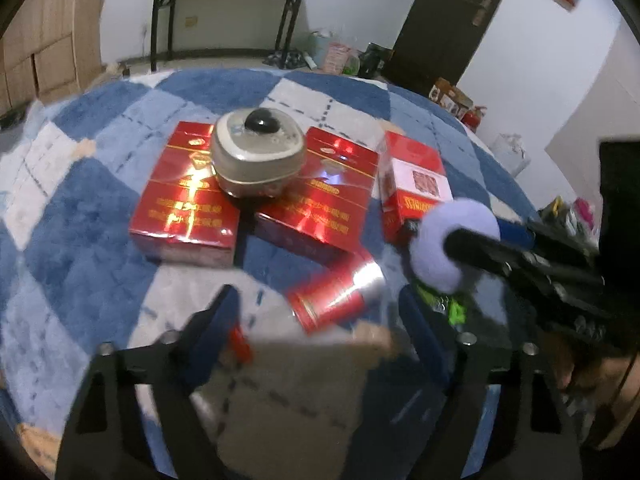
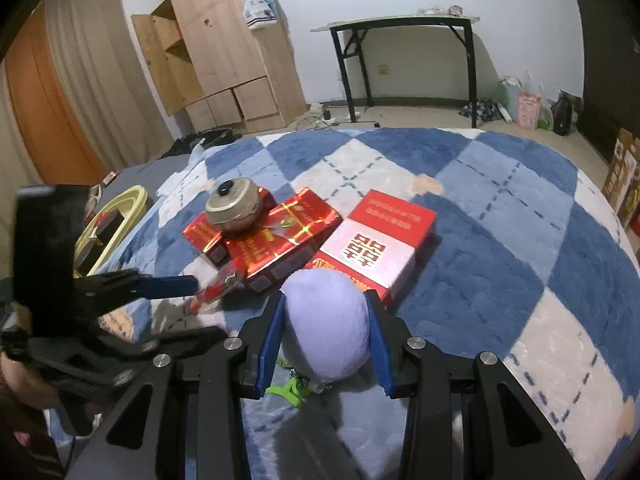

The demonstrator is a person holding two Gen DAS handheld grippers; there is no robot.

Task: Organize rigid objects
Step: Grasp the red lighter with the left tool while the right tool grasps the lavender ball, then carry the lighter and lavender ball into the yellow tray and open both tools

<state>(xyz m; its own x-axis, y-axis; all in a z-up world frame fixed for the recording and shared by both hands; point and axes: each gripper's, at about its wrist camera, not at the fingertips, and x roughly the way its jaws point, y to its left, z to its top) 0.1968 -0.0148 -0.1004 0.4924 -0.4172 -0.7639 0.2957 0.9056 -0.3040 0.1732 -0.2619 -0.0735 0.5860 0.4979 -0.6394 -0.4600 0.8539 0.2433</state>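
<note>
- The right tool (image 2: 325, 334) was closed on a lavender plush ball (image 2: 326, 324), its blue pads pressed against both sides; a green clip and a small metal ring hung under the ball.
- The left tool (image 1: 320, 312) stood wide open, holding nothing. A small red can (image 1: 334, 294) lay on its side between and just ahead of its fingers, blurred in both views; whether a finger touched it I could not tell.
- The can looked stiff, light and glossy, so probably slippery and apt to roll; gripping across the middle of its round body seemed safest.
- Two shiny red boxes (image 1: 256, 196) lay side by side on the blanket, and a rounded metal tin with a black knob (image 1: 258, 156) sat on top, bridging them. A red-and-white box (image 2: 376, 240) lay just beside them, next to the plush ball.
- The boxes appeared rigid and foil-wrapped; their flat sides would suit a grip, though the wrap may slide.
- The plush ball was soft and light, and would squash under the pads.
- Everything rested on a fluffy blue-and-white checked blanket (image 2: 500, 240), soft footing where things may tip.
- Beyond stood a black-legged folding table (image 2: 404, 24), a wooden wardrobe (image 2: 224, 48), a dark door (image 1: 452, 20) and bags along the wall.
</note>
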